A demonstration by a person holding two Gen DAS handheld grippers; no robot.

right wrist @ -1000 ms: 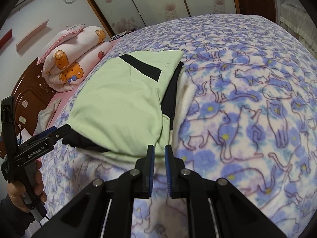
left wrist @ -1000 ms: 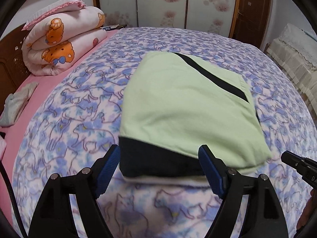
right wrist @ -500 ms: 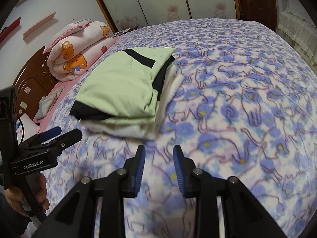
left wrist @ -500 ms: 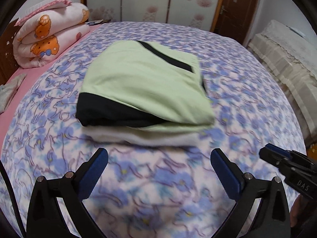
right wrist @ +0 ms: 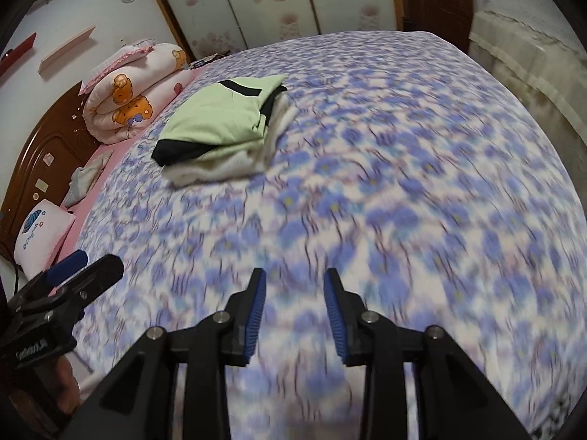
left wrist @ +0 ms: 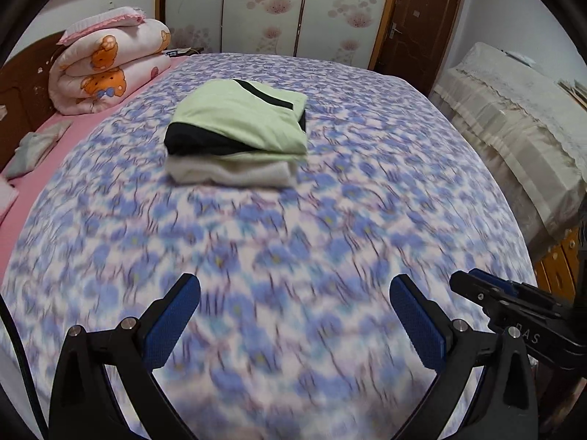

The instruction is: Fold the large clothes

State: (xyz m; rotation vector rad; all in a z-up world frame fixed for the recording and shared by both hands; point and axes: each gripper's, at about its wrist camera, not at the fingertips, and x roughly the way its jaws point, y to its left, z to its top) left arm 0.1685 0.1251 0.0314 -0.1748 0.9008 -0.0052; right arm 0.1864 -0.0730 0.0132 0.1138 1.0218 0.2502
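Lying folded on the blue cat-print bedspread (left wrist: 293, 256), the green and black garment (left wrist: 240, 121) is sitting as a compact stack over a white folded layer (left wrist: 227, 174), toward the far left part of the bed, well apart from both tools. Left gripper (left wrist: 295, 317) is standing at full spread, nothing between its blue pads. Right gripper (right wrist: 293, 315) is standing partly spread, its jaws having just been opening, gap empty over bare bedspread. Rolled bear-print quilt (left wrist: 110, 69) is resting by the headboard (right wrist: 40, 161).
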